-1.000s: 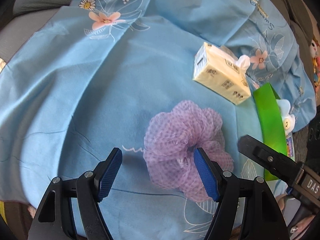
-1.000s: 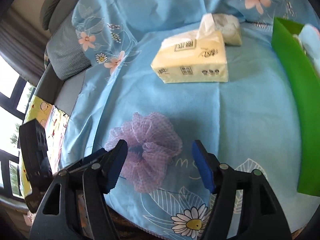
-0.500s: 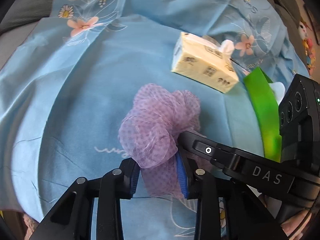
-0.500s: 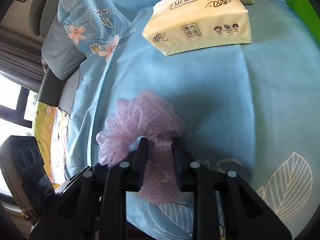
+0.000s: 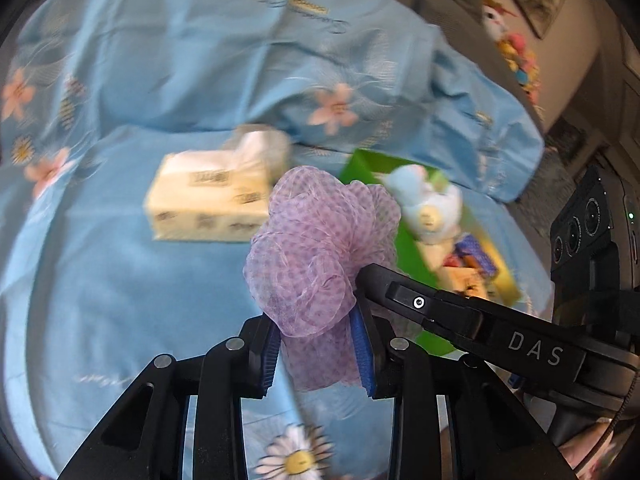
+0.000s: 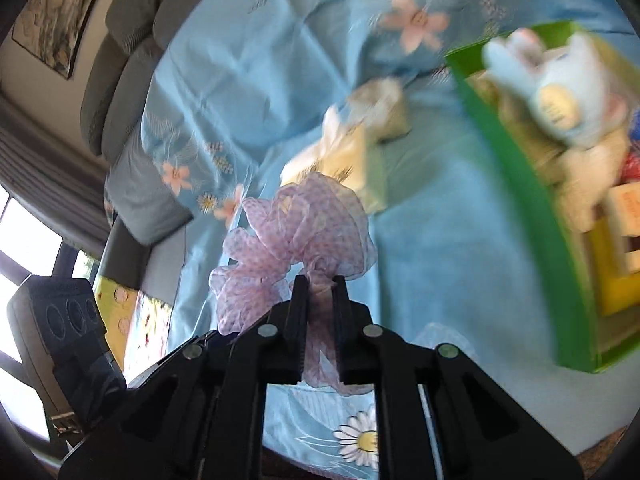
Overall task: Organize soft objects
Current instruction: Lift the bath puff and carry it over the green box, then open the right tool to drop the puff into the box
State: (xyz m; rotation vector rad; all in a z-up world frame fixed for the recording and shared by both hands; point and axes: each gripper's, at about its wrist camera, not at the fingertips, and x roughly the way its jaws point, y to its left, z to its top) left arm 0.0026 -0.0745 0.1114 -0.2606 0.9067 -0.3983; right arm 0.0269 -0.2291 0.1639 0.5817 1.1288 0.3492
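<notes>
Both the left gripper (image 5: pixel 318 344) and right gripper (image 6: pixel 319 312) are clamping their fingers on the purple mesh pouf (image 5: pixel 320 248), lifted above the blue sheet (image 5: pixel 120 280), near the green box (image 6: pixel 532 200).

You have a blue floral sheet (image 5: pixel 168 280) spread over the surface. Behind it sit grey sofa cushions (image 6: pixel 132 56), with a framed picture (image 6: pixel 56 20) on the wall above. At the left in the right wrist view you can see a bright window (image 6: pixel 24 248).
</notes>
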